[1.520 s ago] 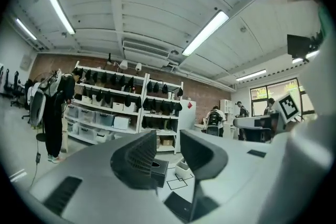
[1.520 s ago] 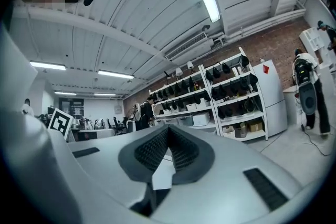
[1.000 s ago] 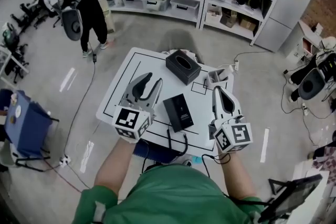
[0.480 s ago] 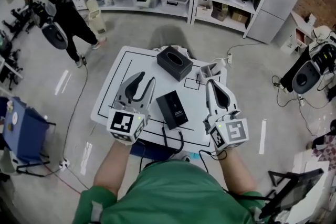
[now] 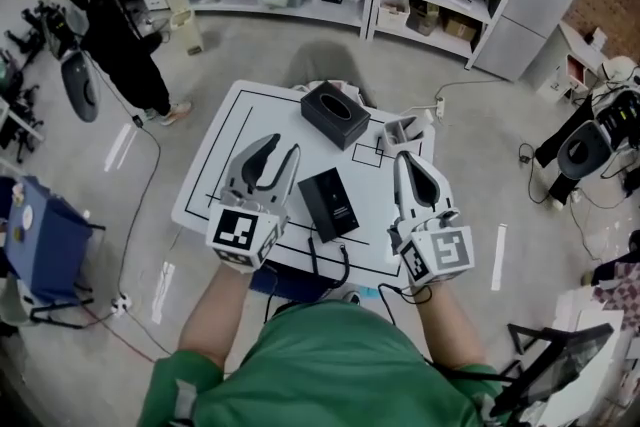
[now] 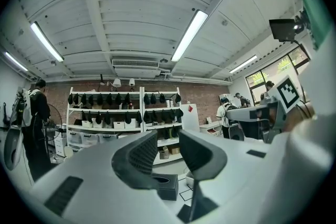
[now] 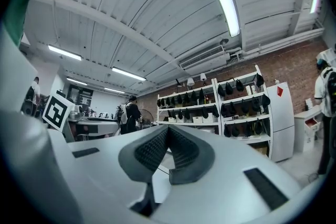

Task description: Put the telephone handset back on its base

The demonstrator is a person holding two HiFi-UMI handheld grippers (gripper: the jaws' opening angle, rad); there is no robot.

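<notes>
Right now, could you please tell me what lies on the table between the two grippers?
The black telephone lies between the left gripper and right gripper, as the head view shows.

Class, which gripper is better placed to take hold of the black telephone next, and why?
Probably the left: the left gripper sits beside the telephone with jaws apart and empty, while the right gripper has its jaws together and must open first.

- Green short-slv shirt (image 5: 330, 365).
- L gripper (image 5: 284, 148) & R gripper (image 5: 404, 160): white curved shells, dark-grey ribbed pads (image 6: 140, 157).
- Blk/wht square-marker cube (image 5: 243, 237) on each gripper's rear.
</notes>
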